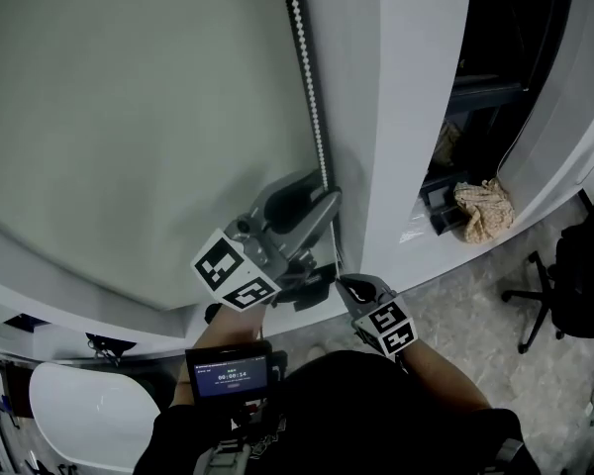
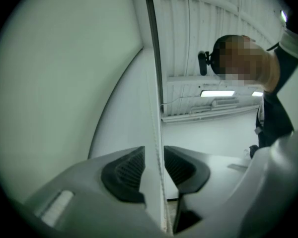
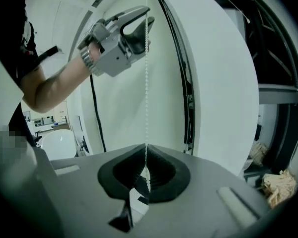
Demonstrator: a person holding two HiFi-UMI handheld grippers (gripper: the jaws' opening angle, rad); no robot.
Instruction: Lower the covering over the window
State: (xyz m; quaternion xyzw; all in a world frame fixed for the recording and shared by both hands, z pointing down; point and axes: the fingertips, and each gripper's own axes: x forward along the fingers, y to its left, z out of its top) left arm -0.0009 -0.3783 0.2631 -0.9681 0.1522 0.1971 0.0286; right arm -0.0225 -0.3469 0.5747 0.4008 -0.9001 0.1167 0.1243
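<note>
Chain (image 3: 147,83) disappears between clamped jaws of right gripper (image 3: 143,152).

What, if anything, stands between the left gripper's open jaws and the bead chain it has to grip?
Nothing visible does. The bead chain runs straight through the gap between the pads of the left gripper, which are not closed on it. Lower down, the right gripper is shut on the same chain.
</note>
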